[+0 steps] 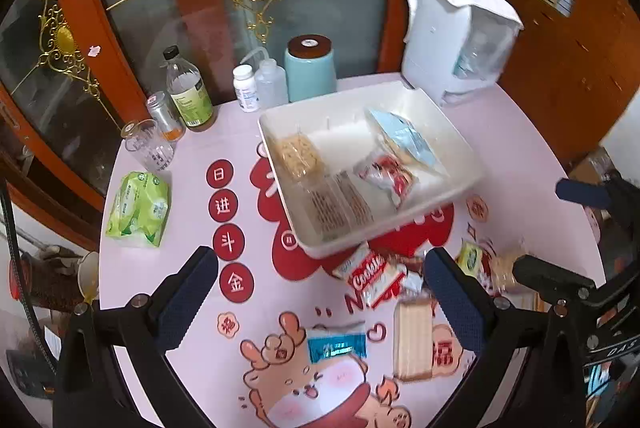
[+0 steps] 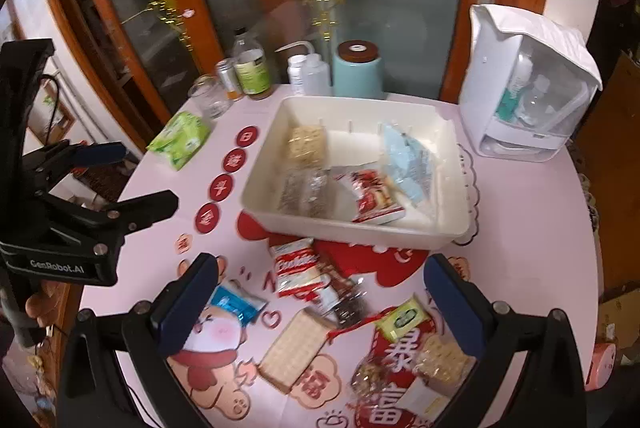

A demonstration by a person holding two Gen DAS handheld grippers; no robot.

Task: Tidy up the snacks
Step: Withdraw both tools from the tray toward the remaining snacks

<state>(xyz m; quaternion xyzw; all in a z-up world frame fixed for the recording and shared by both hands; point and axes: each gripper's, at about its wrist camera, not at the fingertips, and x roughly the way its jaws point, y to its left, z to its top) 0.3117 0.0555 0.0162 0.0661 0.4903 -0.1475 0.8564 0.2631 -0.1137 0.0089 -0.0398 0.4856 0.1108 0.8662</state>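
A white bin [image 1: 452, 132] [image 2: 276, 216] on the pink table holds several snack packs: a noodle cake [image 1: 298, 154] [image 2: 306, 144], a red-and-white pack [image 1: 386, 176] [image 2: 374, 196] and a pale blue bag [image 1: 404, 138] [image 2: 406, 164]. Loose snacks lie in front of it: a red Cookies pack [image 1: 370, 278] [image 2: 294, 264], a wafer pack [image 1: 412, 336] [image 2: 294, 348], a blue packet [image 1: 336, 344] [image 2: 236, 302], a yellow-green pack [image 2: 402, 316]. My left gripper [image 1: 320, 288] hovers open above them. My right gripper [image 2: 320, 292] is open too, empty.
Along the table's back stand a clear glass [image 1: 148, 144], bottles [image 1: 188, 92], a teal canister [image 1: 310, 68] and a white dispenser [image 1: 456, 40]. A green tissue pack [image 1: 138, 208] [image 2: 180, 138] lies at the left. Glass cabinet doors rise behind.
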